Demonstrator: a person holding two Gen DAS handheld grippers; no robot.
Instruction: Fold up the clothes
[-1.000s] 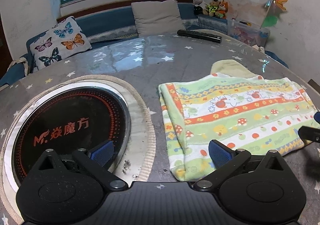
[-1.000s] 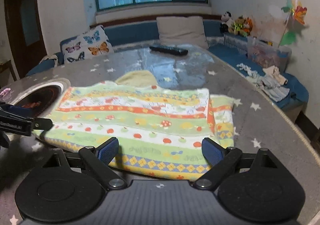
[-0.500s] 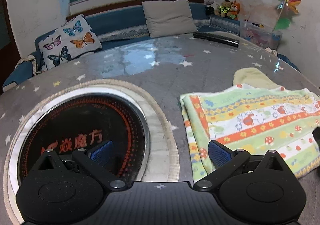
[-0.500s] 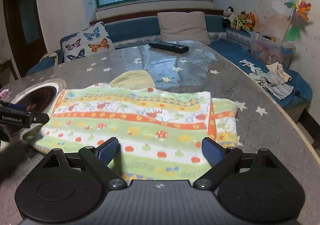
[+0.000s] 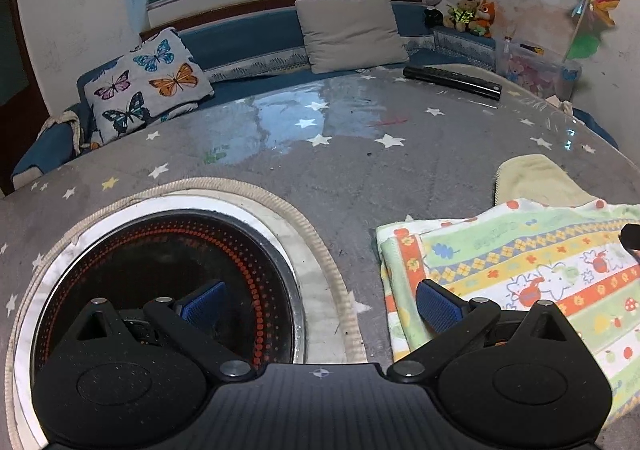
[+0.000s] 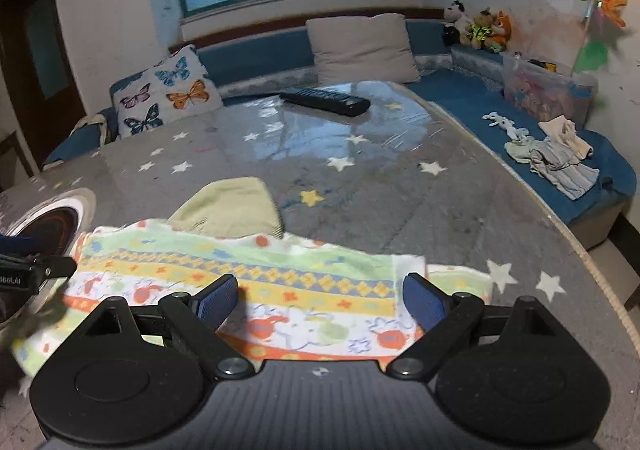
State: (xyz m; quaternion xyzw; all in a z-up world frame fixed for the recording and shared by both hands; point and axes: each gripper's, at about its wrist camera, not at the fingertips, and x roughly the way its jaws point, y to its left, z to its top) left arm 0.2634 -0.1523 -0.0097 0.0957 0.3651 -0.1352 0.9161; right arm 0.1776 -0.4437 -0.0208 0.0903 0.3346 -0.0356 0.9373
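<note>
A folded child's garment with green, yellow and orange stripes and cartoon prints (image 5: pixel 520 274) lies flat on the grey star-patterned table (image 5: pixel 320 154). A plain pale yellow piece (image 6: pixel 228 210) sticks out from under its far edge. My left gripper (image 5: pixel 320 304) is open and empty over the garment's left edge and the round hob. My right gripper (image 6: pixel 320 298) is open and empty, low over the garment's middle (image 6: pixel 304 290). The left gripper's finger shows at the left of the right wrist view (image 6: pixel 36 270).
A round black induction hob with a white rim (image 5: pixel 160 282) is set in the table at the left. A black remote (image 6: pixel 324 101) lies at the far side. A blue bench with pillows (image 5: pixel 352 34) wraps around the table, with loose clothes (image 6: pixel 552 158) on its right part.
Both grippers have moved forward over the garment, which now sits closer and lower in both views. The left gripper has also shifted left toward the hob. Both stay open.
</note>
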